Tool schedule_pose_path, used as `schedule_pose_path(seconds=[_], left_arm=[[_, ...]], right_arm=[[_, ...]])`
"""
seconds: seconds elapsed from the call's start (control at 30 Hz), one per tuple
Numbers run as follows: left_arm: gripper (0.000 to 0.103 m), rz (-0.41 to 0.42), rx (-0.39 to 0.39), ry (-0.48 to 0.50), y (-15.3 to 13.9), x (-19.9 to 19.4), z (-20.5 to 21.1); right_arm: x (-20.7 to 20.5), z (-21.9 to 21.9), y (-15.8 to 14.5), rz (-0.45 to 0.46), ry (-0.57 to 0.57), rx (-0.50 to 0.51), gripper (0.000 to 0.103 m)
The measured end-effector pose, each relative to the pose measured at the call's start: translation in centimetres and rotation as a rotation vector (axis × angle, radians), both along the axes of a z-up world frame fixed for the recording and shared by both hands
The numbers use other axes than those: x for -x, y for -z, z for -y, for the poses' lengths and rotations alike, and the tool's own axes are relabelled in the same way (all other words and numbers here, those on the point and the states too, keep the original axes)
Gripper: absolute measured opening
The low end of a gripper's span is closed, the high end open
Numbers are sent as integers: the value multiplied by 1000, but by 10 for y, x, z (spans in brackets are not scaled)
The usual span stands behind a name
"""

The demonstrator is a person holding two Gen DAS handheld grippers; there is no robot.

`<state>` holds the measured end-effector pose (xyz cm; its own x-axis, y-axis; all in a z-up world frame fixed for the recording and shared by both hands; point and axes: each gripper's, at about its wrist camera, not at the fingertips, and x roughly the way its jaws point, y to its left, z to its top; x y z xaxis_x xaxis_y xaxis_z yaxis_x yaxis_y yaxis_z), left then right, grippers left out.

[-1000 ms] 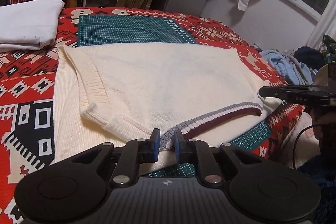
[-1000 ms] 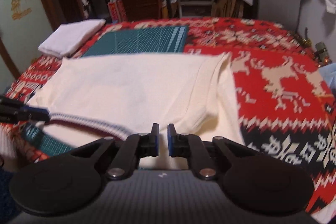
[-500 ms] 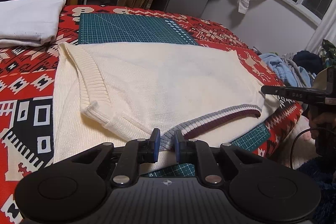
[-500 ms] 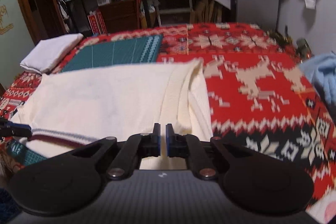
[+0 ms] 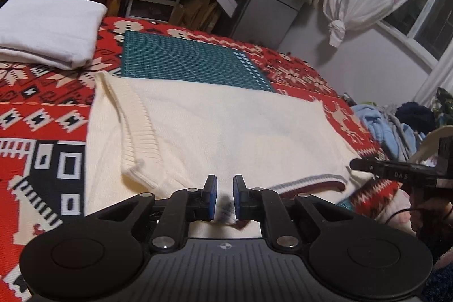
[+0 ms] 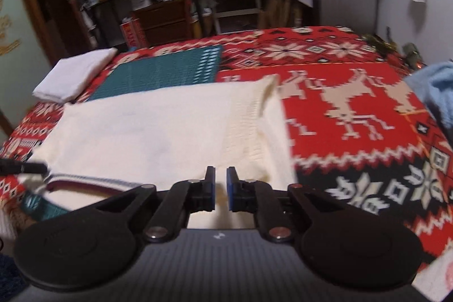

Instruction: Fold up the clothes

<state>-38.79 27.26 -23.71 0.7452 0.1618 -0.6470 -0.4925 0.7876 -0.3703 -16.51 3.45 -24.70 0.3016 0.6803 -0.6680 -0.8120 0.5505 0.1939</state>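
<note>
A cream knit sweater (image 5: 226,126) (image 6: 158,126) lies flat on the bed, its sides folded inward. Its grey and maroon striped neckline (image 5: 308,183) (image 6: 90,180) runs along the near edge. My left gripper (image 5: 225,183) sits at that near edge, its jaws closing with a blurred bunch of the striped trim pinched between the blue pads. Further right on the same edge, my right gripper (image 6: 220,177) has its jaws opening slightly, with cream cloth filling the narrow gap. Each gripper's tip shows in the other's view: the right (image 5: 365,166), the left (image 6: 28,168).
A red patterned blanket (image 5: 36,104) (image 6: 354,118) covers the bed. A green cutting mat (image 5: 187,64) (image 6: 170,72) lies beyond the sweater. A folded white cloth (image 5: 48,27) (image 6: 76,72) rests far left. Blue clothes (image 5: 379,126) (image 6: 433,87) pile up at right. Cluttered shelves stand behind.
Both views have tilted upward, so the sweater sits lower in frame and is blurred. The gap between the right pads has widened a little. Both grippers stay on the sweater's near edge.
</note>
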Motion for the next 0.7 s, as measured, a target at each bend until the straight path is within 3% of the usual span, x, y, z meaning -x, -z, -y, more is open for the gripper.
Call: schedule_pose_path(seconds=[0.1, 0.2, 0.33, 0.47, 0.57, 0.7], left_arm=[[12, -42, 6, -62, 9, 9, -9], [6, -23, 63, -130, 17, 27, -19], [2, 61, 220, -227, 28, 50, -33], [4, 160, 285, -269, 21, 61, -35], [4, 211, 289, -252, 10, 55, -36], [4, 169, 262, -291, 16, 48, -45]], right_arm=[[3, -7, 6, -25, -15, 9, 10], [2, -8, 10, -40, -18, 13, 10], [0, -5, 14, -61, -16, 13, 11], [-2, -4, 14, -74, -14, 8, 11], [0, -5, 11, -70, -21, 6, 11], [0, -8, 11, -71, -29, 11, 11]])
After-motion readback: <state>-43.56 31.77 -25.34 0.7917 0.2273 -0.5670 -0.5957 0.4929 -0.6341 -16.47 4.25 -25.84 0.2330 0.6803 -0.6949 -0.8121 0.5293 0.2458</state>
